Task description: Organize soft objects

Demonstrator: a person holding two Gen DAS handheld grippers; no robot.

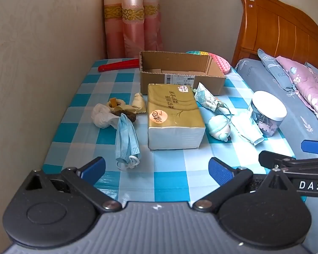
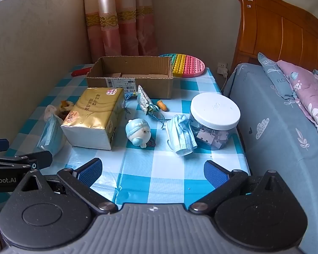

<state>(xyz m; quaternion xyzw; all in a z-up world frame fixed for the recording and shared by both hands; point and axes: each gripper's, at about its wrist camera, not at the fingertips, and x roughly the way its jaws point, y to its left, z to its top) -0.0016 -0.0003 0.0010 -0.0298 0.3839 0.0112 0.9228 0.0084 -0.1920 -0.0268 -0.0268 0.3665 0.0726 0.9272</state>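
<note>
On the table (image 2: 171, 182) the box (image 2: 129, 78) sits at the back, the tissue pack (image 2: 93, 116) is in front of it, the toy (image 2: 138, 132) is right of the pack, and a mask (image 2: 181, 135) lies next to the jar (image 2: 214, 120) further right

Table (image 2: 169, 169) w/ blue-white check cloth, set in a room corner beside a bed. At the back: open cardboard box (image 2: 133, 78), red object (image 1: 118, 65) to its left, round rainbow pop mat (image 2: 187, 64) to its right. In front of the box: gold tissue pack (image 1: 173, 114) mid-table; to its left a blue face mask (image 1: 126, 139) and a small pile of white/beige/brown soft bits (image 1: 110, 111); to its right a patterned pouch w/ cords (image 2: 145, 101), small orange piece (image 2: 162, 105), pale blue plush toy (image 2: 138, 132), crumpled mask (image 2: 181, 135) and a white-lidded clear jar (image 2: 214, 120) near the bed-side edge.
</note>
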